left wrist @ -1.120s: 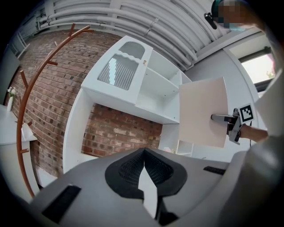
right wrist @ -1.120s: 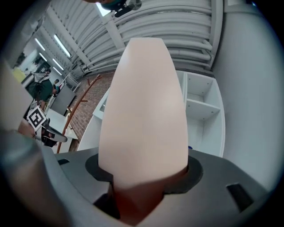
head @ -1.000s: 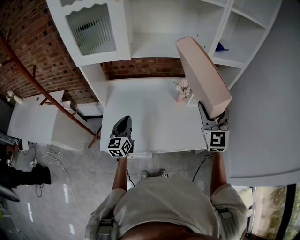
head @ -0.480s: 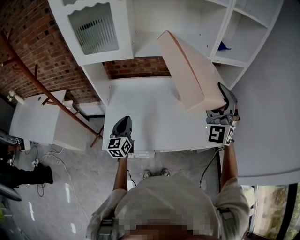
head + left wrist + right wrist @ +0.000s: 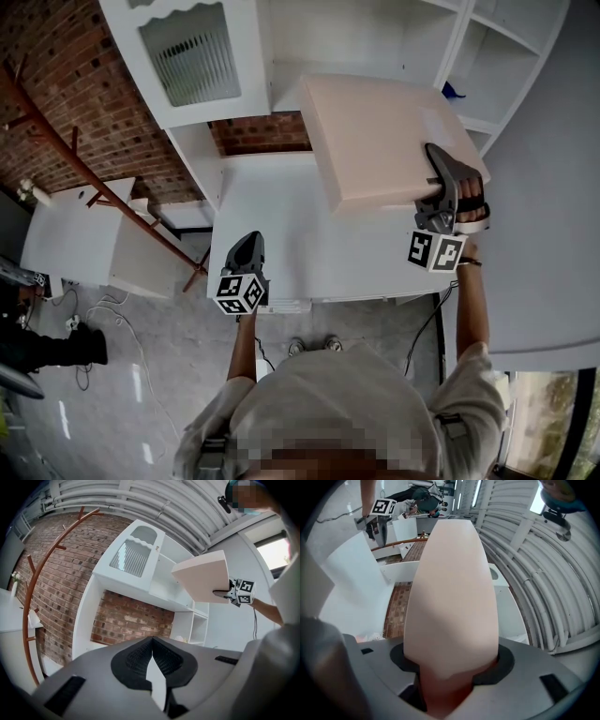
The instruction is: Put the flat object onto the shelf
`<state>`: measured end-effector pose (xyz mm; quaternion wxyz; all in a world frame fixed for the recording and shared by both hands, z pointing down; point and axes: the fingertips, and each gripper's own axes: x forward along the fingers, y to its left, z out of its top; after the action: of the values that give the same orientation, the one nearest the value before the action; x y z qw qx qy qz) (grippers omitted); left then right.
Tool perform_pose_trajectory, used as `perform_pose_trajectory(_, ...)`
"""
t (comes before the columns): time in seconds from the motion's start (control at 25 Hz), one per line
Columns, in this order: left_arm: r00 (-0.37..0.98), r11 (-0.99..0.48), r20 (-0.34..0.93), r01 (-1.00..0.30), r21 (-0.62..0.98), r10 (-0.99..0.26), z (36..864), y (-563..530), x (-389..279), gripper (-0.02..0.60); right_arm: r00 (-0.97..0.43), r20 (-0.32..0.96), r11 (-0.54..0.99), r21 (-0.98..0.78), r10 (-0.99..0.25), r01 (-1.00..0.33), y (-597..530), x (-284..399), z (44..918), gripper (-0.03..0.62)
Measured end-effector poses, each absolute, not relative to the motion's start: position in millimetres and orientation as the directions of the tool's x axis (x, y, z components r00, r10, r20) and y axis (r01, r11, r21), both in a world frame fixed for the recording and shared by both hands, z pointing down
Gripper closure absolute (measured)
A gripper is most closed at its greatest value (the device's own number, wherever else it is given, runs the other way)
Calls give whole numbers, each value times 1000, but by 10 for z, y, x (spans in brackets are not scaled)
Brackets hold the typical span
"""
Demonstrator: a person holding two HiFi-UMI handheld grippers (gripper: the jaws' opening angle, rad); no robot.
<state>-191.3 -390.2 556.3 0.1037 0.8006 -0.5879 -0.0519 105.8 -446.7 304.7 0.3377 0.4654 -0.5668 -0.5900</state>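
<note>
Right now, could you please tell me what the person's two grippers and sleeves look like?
Both the left gripper and the right gripper have grey bodies with black, textured jaw pads that taper towards the tips. Each carries a white cube printed with black square markers. A thin dark cable hangs from the right one. The person wears a light-coloured, short-sleeved T-shirt.

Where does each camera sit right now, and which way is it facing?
Head view: on the person's head, facing steeply down at the white table; torso, forearms, left gripper and right gripper show.
Left gripper view: rides the left gripper, facing up at the white shelf unit; its shut, empty jaws show.
Right gripper view: rides the right gripper, facing along the pink flat panel clamped in its jaws.
Shared: all three show the pink flat panel.
</note>
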Motion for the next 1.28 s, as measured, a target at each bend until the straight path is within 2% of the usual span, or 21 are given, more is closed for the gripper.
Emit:
perform_pose_trajectory(0.28, 287, -270, 41, -935, 231, -957, 5567, -3862, -1983, 565, -330, -105, -112, 994, -938, 2, -4786, 934, 3213, 304)
perform_pose_trajectory(1.28, 237, -222, 36, -944, 245, -971, 5601, -3773, -2164, 565, -221, 17, 11, 1000, -975, 28, -5791, 637, 3579, 304)
